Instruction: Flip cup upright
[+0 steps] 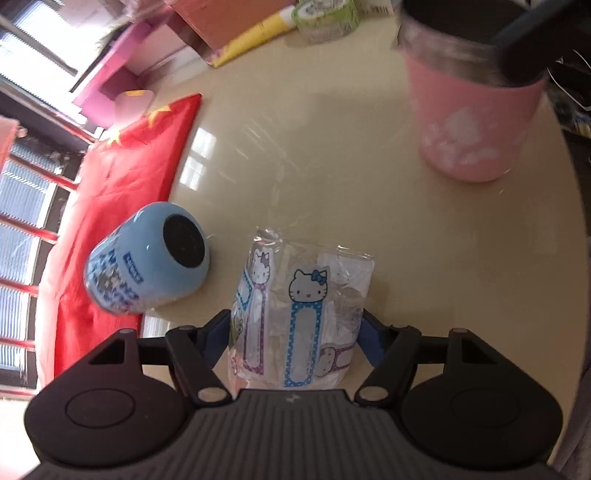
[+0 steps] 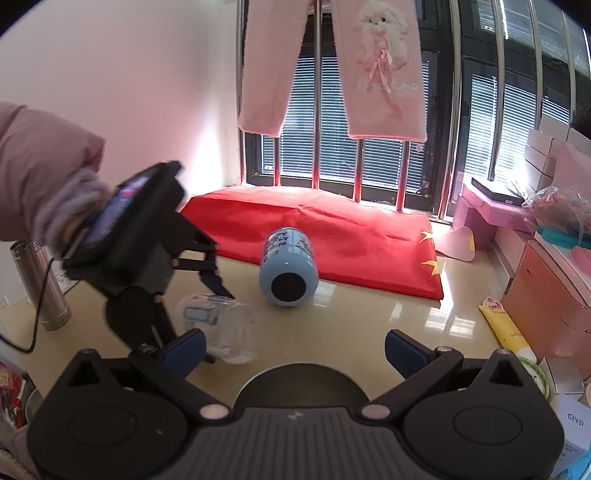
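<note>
A clear plastic cup (image 1: 295, 317) with Hello Kitty stickers sits between the fingers of my left gripper (image 1: 295, 328), which is shut on it; the right wrist view shows the cup (image 2: 221, 328) tilted on its side just above the table. A blue cup (image 1: 147, 258) lies on its side, partly on the red flag; it also shows in the right wrist view (image 2: 288, 273). A pink cup (image 1: 469, 107) with a steel rim stands upright at the far right, and its dark rim (image 2: 303, 384) sits between the open fingers of my right gripper (image 2: 295, 347).
A red flag (image 2: 332, 236) covers the window side of the glossy beige table (image 1: 314, 155). A steel flask (image 2: 40, 288) stands at the left. Pink boxes (image 2: 546, 288), a yellow tube (image 2: 506, 328) and a tape roll (image 1: 325, 14) line the right edge.
</note>
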A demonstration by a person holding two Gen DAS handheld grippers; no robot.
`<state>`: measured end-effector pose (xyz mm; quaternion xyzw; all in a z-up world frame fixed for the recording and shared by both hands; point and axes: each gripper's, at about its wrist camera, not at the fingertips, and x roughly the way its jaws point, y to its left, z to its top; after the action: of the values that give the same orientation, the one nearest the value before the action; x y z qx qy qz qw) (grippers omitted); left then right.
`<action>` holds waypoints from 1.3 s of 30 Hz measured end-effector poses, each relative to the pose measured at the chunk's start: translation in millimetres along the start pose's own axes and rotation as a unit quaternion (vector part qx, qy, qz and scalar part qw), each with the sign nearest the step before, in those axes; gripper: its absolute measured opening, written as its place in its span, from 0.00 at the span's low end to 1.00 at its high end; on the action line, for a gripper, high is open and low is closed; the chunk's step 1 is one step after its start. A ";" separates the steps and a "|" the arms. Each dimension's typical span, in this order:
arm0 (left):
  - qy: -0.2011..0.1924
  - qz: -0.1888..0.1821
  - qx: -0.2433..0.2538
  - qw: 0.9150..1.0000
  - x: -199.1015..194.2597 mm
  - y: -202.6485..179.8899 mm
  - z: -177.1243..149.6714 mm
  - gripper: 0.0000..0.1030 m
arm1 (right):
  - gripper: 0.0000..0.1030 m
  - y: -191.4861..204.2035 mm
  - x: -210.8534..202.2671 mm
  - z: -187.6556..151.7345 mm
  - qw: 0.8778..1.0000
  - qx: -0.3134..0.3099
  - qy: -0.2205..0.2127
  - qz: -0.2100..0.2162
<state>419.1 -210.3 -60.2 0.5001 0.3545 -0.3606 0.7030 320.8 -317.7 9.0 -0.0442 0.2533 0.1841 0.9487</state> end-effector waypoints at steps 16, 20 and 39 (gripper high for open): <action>-0.047 0.063 -0.116 0.990 -105.2 -60.2 -38.5 0.69 | 1.00 62.4 -31.4 -3.5 0.997 -0.066 -0.010 0.040; -0.043 0.059 -0.117 0.990 -116.7 -85.6 -57.1 0.69 | 1.00 85.2 -43.4 -10.4 0.996 -0.075 -0.012 0.046; 0.000 0.048 -0.049 0.998 -75.6 -110.3 -90.1 0.81 | 1.00 138.5 -59.8 -42.1 0.999 -0.027 0.027 -0.007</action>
<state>274.7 -138.9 -67.1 0.4811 0.3474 -0.3085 0.7434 201.8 -216.1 3.5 -0.0768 0.2733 0.1828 0.9413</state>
